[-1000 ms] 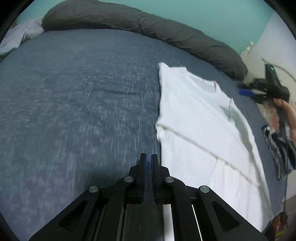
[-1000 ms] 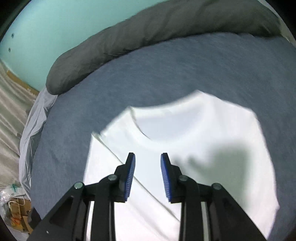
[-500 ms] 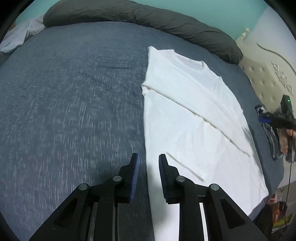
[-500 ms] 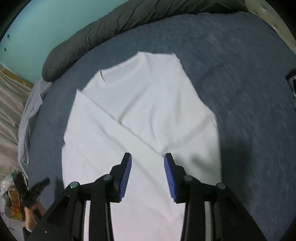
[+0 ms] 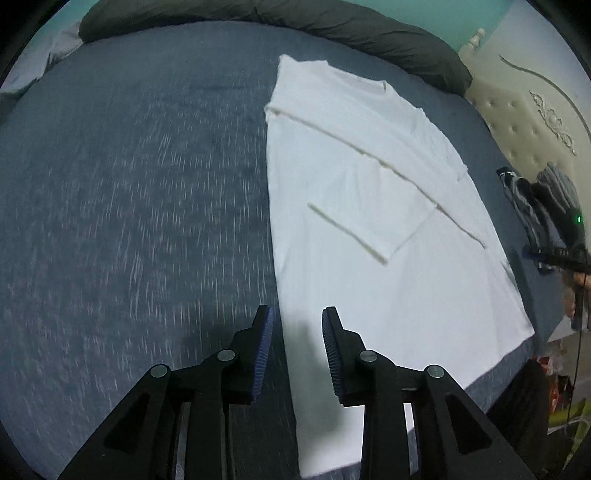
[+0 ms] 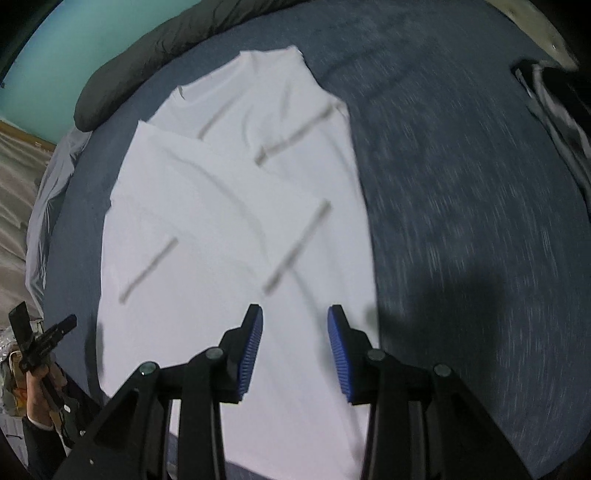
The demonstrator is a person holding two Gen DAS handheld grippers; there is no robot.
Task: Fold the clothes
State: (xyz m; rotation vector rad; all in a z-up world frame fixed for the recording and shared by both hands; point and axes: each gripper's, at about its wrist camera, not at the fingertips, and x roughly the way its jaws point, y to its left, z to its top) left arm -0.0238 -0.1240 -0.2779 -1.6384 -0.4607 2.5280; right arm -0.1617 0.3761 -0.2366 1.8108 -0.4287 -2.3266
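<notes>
I am looking through two fisheye cameras, one riding on each handheld gripper and facing forward along its fingers. Both are tilting steeply down at the bed [image 5: 129, 221] from close above.

The left camera is hanging over the shirt's [image 5: 369, 203] lower left edge, with the left gripper [image 5: 297, 354] filling the bottom of its view. It is facing up the bed toward the dark pillow [image 5: 332, 26] and catching the right gripper [image 5: 554, 254] at the far right edge.

The right camera is hanging over the shirt's lower right part, behind the right gripper's own fingers [image 6: 251, 350], and seeing the left gripper at its lower left corner.

Both views are sharing the shirt, the blue bedcover and the pillow.
</notes>
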